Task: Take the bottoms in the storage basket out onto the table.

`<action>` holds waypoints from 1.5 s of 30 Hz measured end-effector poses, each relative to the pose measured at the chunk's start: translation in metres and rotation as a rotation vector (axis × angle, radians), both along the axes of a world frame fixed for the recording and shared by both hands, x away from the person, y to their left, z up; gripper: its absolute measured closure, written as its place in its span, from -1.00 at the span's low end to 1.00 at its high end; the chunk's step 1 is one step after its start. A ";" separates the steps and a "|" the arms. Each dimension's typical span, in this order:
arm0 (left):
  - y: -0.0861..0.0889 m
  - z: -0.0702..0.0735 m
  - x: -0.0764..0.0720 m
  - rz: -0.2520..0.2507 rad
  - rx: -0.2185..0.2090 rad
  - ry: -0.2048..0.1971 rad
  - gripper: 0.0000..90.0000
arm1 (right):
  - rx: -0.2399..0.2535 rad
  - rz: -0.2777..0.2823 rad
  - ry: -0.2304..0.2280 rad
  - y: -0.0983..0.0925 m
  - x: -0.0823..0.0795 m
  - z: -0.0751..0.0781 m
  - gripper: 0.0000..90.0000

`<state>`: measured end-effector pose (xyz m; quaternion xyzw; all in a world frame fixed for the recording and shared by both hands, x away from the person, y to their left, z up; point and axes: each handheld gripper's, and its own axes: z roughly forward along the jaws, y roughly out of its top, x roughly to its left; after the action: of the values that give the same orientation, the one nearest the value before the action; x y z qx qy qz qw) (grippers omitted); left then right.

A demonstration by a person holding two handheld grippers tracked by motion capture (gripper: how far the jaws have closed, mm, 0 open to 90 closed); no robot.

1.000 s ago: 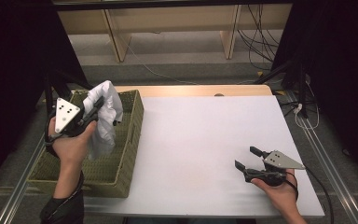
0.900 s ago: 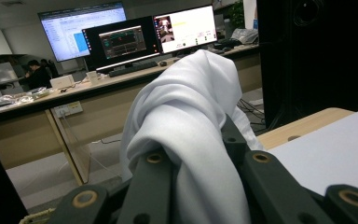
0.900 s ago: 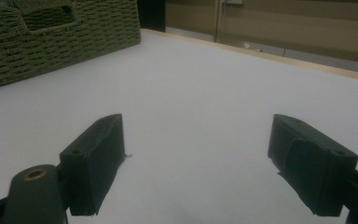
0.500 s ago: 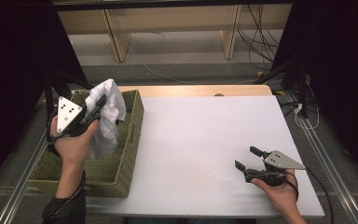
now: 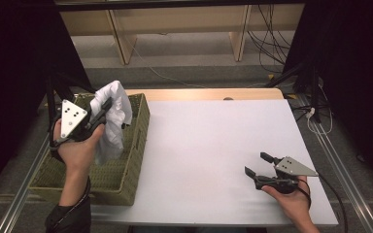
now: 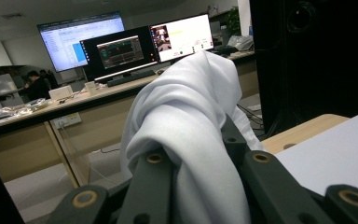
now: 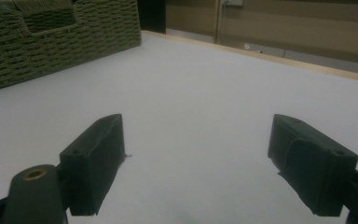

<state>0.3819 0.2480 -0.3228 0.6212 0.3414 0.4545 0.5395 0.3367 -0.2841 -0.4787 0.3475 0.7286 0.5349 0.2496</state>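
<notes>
Right hand-held gripper [image 5: 256,165] sits low on the white tabletop [image 5: 209,141] near the front, jaws wide apart w/ nothing in them. Farther back, left hand-held gripper [image 5: 103,112] pinches a white cloth [image 5: 114,119], hanging over the green basket [image 5: 135,141].

Basket [image 5: 126,179] floor under white cloth [image 5: 111,121]

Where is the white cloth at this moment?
In the high view, the white cloth hangs at the left side, clamped in the left tool, above the green woven basket beside the white table.
</notes>
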 end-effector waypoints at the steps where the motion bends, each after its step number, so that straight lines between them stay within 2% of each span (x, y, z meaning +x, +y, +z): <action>1: 0.000 0.000 0.000 0.000 0.000 -0.001 0.73 | 0.000 0.000 -0.001 0.000 0.000 0.000 -0.57; 45: -0.018 0.011 -0.003 -0.036 0.009 -0.045 0.73 | -0.001 -0.003 0.000 0.000 0.000 0.000 -0.57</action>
<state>0.3790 0.2305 -0.3114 0.6194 0.3156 0.4601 0.5524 0.3367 -0.2843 -0.4788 0.3482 0.7284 0.5342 0.2506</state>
